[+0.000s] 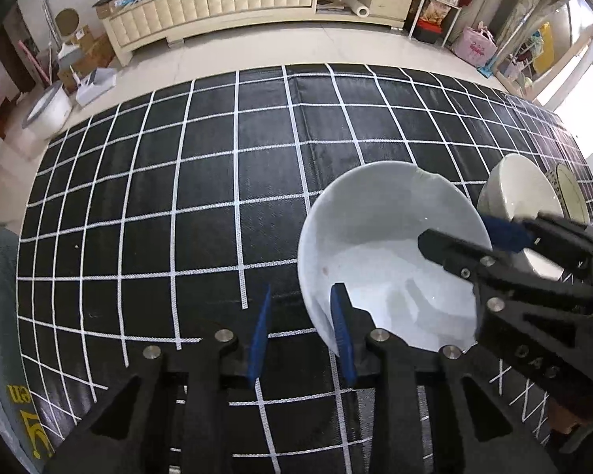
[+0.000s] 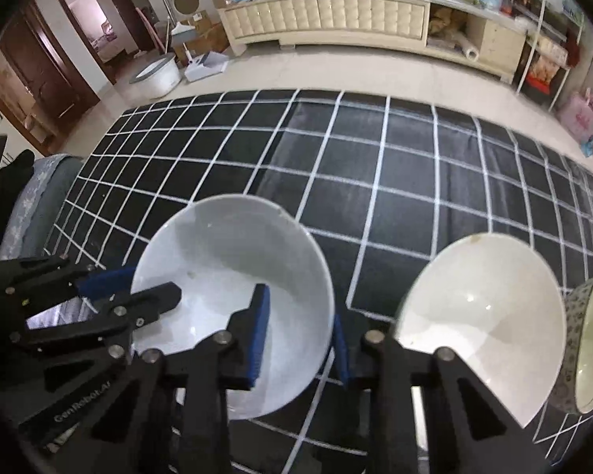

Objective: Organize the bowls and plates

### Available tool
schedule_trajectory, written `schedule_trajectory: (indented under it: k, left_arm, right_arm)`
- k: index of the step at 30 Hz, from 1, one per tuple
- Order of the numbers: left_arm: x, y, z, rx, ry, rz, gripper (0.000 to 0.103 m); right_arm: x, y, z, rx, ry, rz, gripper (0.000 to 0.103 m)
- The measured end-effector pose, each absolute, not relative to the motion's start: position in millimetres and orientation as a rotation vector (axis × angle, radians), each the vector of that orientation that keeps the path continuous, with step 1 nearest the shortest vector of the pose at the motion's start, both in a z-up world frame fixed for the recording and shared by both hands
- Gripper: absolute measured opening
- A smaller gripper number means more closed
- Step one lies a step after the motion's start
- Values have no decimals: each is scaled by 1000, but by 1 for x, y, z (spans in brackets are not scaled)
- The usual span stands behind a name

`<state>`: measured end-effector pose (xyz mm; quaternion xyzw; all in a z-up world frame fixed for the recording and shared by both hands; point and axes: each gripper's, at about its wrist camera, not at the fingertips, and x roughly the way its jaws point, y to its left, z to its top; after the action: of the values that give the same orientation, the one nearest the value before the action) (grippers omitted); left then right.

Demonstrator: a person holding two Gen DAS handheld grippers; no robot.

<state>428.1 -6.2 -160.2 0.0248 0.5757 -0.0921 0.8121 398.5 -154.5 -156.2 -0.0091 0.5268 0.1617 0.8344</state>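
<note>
At the far left, beyond the counter's edge, a grey fabric-covered object is seen, its kind not made out. The counter is covered by a black cloth with a white grid. On the cloth, left of centre in the right wrist view, a plain white ceramic bowl is set upright, and it is straddled on opposite sides by both tools. The left tool is placed over the bowl's left rim: one blue pad is kept outside the wall and the other is lowered inside the bowl. A strip of cloth is seen between the outer pad and the wall, so the jaws are held apart and nothing is clamped. The right tool is placed over the opposite rim in the same way. Its inner blue pad is held over the bowl's floor, clear of the wall, while its outer pad is set just beside the rim; these jaws are likewise apart, with the rim between them and not pinched. To the right of this bowl, separated from it by bare cloth, a second, cream-white glossy bowl is seen. Just beside that, at the far right edge, a bowl with a dark speckled pattern outside and a pale inside is found; whether the two touch cannot be told. Behind the counter, a cream padded cabinet is set along the wall.
</note>
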Motion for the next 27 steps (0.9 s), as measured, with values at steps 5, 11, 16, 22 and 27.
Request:
schedule_trajectory:
  k: [5, 11, 16, 22, 27]
  left_arm:
    - [424, -18, -160, 104, 1235, -205, 12]
    - [419, -24, -157, 113, 1265, -189, 12]
    - [399, -30, -143, 161, 1241, -181, 12]
    - [368, -30, -113, 155, 1199, -198, 12]
    - [340, -27, -88, 146, 1165, -208, 11]
  right_arm:
    - [400, -163, -156, 1, 1122, 324, 15]
    - [388, -167, -153, 28, 1118, 308, 12]
    - [372, -168, -140, 63, 1120, 315, 12]
    - [342, -171, -112, 77, 1084, 300, 12]
    - [312, -177, -93, 121, 1057, 284, 12]
